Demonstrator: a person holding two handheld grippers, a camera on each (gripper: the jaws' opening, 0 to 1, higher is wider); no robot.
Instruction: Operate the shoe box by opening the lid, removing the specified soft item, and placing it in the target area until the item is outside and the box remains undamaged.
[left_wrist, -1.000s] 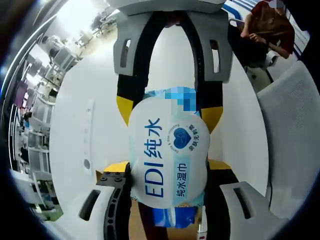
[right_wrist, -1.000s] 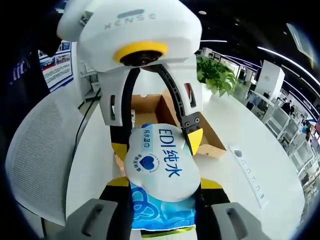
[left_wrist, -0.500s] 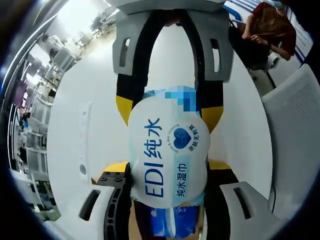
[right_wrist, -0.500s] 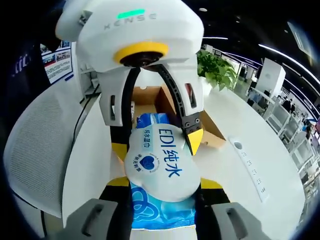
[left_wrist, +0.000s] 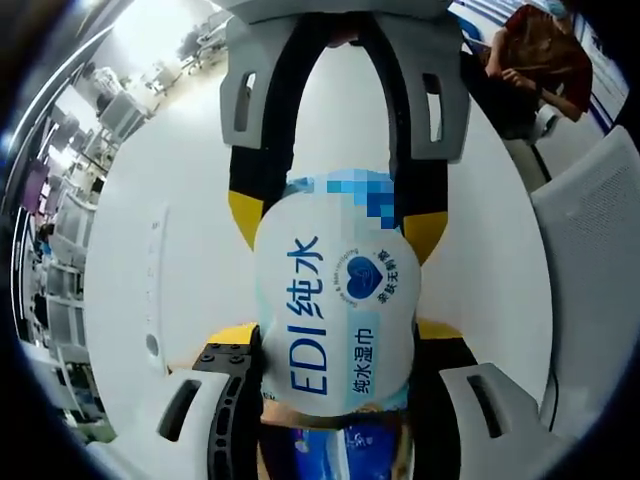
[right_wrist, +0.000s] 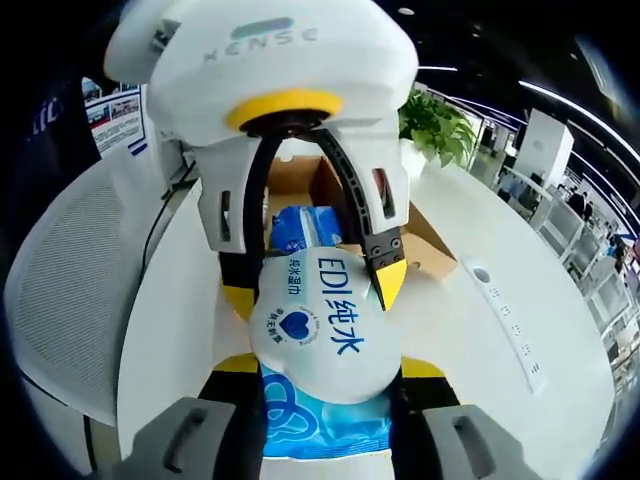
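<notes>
A soft pack of wet wipes (left_wrist: 335, 300), white label with blue characters, hangs above the white table (left_wrist: 190, 180). My left gripper (left_wrist: 338, 335) is shut on its near end. My right gripper (left_wrist: 335, 225) comes down from the top of the left gripper view and is shut on the far end. In the right gripper view the same pack (right_wrist: 320, 330) sits between my right gripper's (right_wrist: 328, 365) jaws, and the left gripper (right_wrist: 313, 290) clamps it from above. Behind them the cardboard shoe box (right_wrist: 425, 235) stands open with another blue pack (right_wrist: 305, 225) inside.
A white power strip (right_wrist: 505, 320) lies on the table to the right of the box, also seen as a power strip (left_wrist: 155, 290). A potted plant (right_wrist: 435, 130) stands behind it. White mesh chairs (right_wrist: 70, 290) (left_wrist: 600, 250) flank the table. A person in red (left_wrist: 545, 50) sits beyond.
Both views have shifted slightly with the hands. The blue pack inside the box shows more behind the left gripper. Both grippers keep the same hold on the wipes pack.
</notes>
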